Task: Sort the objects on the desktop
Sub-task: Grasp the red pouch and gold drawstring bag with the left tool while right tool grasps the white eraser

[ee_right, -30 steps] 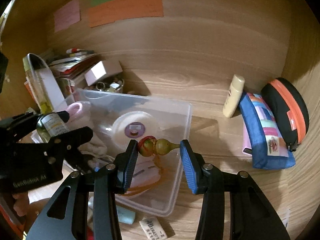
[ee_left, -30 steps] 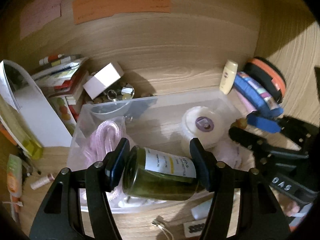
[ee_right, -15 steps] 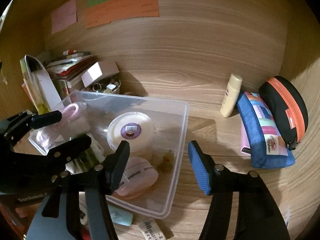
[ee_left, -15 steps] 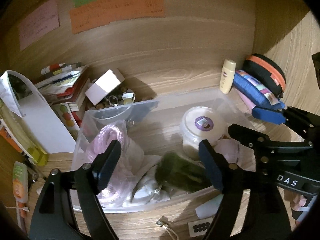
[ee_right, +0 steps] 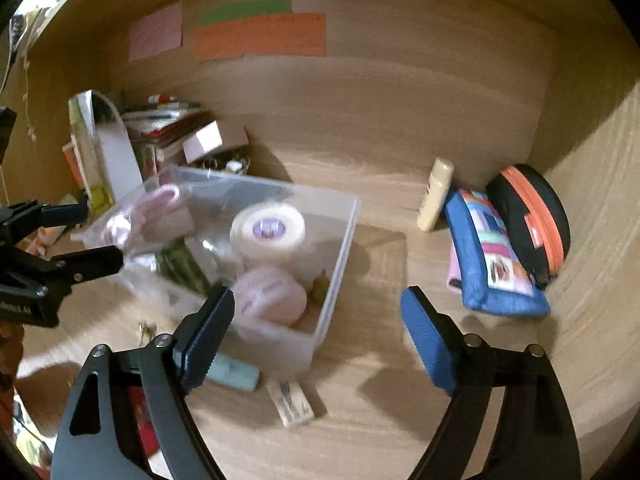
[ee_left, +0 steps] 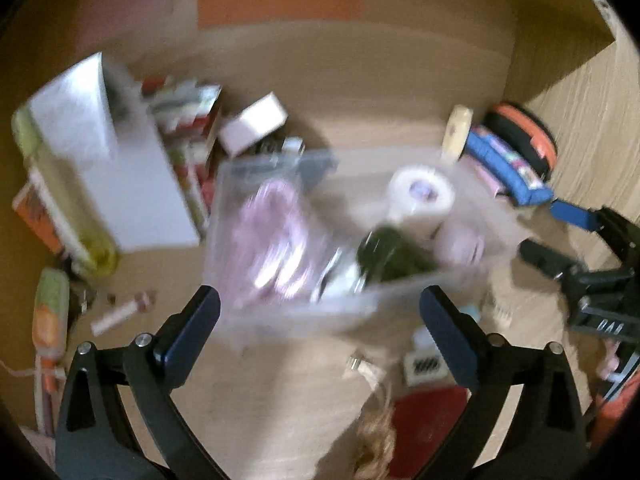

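A clear plastic bin (ee_right: pixel 348 232) stands on the wooden desk. In it lie a dark green bottle (ee_right: pixel 184 264), a white round tub (ee_right: pixel 268 232), a pink round case (ee_right: pixel 268 296), a bagged pink cable (ee_right: pixel 136 212) and a small gourd charm (ee_right: pixel 320 284). My left gripper (ee_left: pixel 320 304) hovers before the bin's near wall (ee_left: pixel 280 320), jaws opening wide, nothing between them. The bottle (ee_left: pixel 392 256) rests inside, blurred. My right gripper (ee_right: pixel 318 304) is at the bin's right front corner, jaws opening, holding nothing. Each gripper shows in the other's view: left gripper (ee_right: pixel 60 236), right gripper (ee_left: pixel 560 232).
A blue patchwork pouch (ee_right: pixel 492 264), a black and orange case (ee_right: pixel 528 216) and a cream bottle (ee_right: pixel 434 196) stand at the right corner. Books (ee_right: pixel 160 128) and a white box (ee_right: pixel 212 140) are behind the bin. A teal item (ee_right: pixel 232 372) and a small box (ee_right: pixel 294 400) lie in front.
The left gripper let go of the green bottle and the right let go of the gourd charm; both now lie in the bin. Both grippers widened and drew back from the bin.
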The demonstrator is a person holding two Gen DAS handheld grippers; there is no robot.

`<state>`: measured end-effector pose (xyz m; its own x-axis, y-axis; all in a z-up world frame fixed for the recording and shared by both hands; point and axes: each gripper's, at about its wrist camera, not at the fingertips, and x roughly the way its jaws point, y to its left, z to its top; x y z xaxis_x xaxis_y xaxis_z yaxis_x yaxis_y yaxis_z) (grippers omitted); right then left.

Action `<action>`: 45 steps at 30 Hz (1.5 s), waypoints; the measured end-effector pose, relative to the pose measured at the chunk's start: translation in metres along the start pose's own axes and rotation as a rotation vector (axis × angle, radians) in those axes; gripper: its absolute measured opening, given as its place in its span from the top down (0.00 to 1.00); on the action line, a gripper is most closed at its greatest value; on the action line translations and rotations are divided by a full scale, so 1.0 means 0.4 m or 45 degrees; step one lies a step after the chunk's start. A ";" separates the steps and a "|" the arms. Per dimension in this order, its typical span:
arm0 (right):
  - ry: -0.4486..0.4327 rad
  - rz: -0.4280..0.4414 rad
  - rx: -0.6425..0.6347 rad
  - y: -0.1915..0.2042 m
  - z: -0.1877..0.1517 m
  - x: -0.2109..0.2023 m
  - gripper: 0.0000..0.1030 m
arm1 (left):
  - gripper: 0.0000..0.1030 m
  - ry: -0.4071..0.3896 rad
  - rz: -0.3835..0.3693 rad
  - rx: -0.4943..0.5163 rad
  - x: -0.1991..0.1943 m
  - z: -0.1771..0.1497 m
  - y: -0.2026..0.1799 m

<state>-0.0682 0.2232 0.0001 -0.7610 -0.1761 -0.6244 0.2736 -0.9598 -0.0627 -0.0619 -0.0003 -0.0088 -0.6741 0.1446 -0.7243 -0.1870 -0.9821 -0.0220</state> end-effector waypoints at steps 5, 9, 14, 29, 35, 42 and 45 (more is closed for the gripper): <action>0.080 -0.014 0.005 -0.014 -0.052 0.015 0.19 | 0.02 0.141 -0.034 -0.038 0.030 -0.073 0.028; 0.180 -0.037 -0.018 -0.027 -0.094 0.048 0.19 | 0.02 0.212 0.033 0.003 0.045 -0.125 0.023; 0.259 -0.013 0.014 -0.054 -0.128 0.073 0.19 | 0.02 0.243 -0.038 -0.065 0.026 -0.157 0.017; 0.331 0.131 -0.070 0.004 -0.152 0.120 0.52 | 0.02 0.345 -0.113 0.113 0.059 -0.193 -0.132; 0.322 0.183 -0.101 0.027 -0.153 0.110 0.76 | 0.02 0.284 -0.116 0.145 0.071 -0.184 -0.147; 0.284 0.256 -0.106 0.043 -0.164 0.078 0.79 | 0.42 0.225 -0.134 0.163 0.072 -0.163 -0.150; 0.263 0.291 -0.090 0.045 -0.163 0.062 0.79 | 0.60 0.215 -0.142 0.160 0.063 -0.166 -0.141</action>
<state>-0.0436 0.2160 -0.0673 -0.5415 -0.3309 -0.7728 0.4699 -0.8814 0.0481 -0.0207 0.0508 -0.0716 -0.5171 0.2188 -0.8275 -0.3483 -0.9369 -0.0301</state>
